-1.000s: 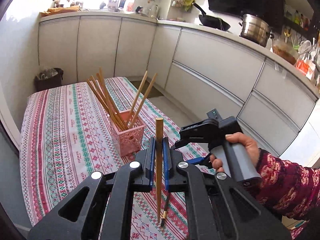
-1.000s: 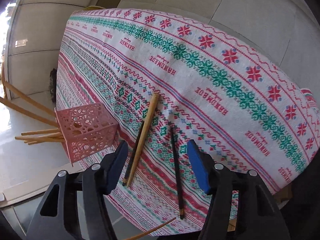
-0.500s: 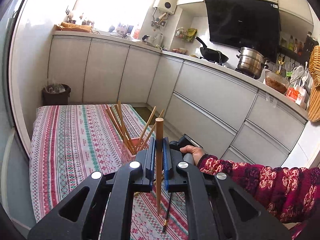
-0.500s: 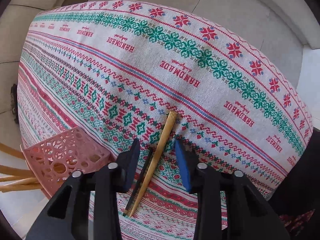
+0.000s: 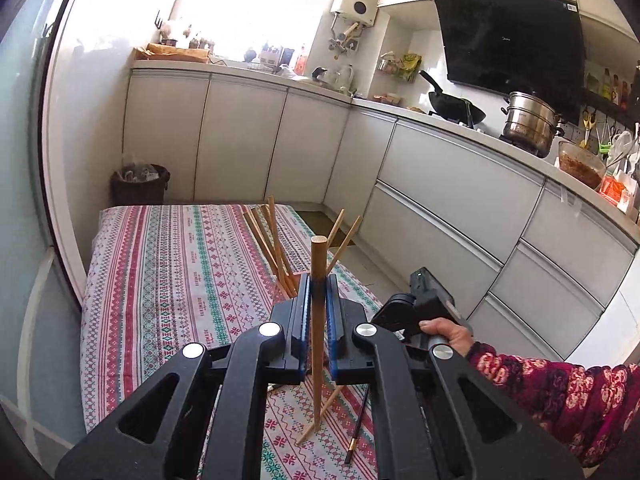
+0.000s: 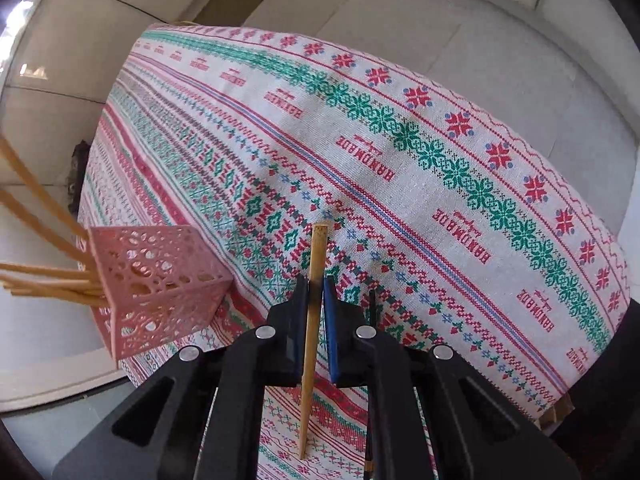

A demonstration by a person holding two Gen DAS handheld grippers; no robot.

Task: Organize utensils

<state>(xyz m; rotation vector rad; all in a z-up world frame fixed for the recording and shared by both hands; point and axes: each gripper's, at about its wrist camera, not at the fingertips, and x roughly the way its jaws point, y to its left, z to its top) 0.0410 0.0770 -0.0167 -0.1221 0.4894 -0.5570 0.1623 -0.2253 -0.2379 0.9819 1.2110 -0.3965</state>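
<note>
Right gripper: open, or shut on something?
Shut on a chopstick. In the right wrist view the right gripper has both blue pads pressed against a wooden chopstick on the tablecloth.

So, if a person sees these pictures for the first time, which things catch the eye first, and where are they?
Each gripper is shut on a wooden chopstick: the left gripper holds one upright over the table, and the right gripper pinches another at the patterned tablecloth. To the left in the right wrist view stands a pink perforated holder with chopsticks sticking out. One dark chopstick still lies on the cloth.
</note>
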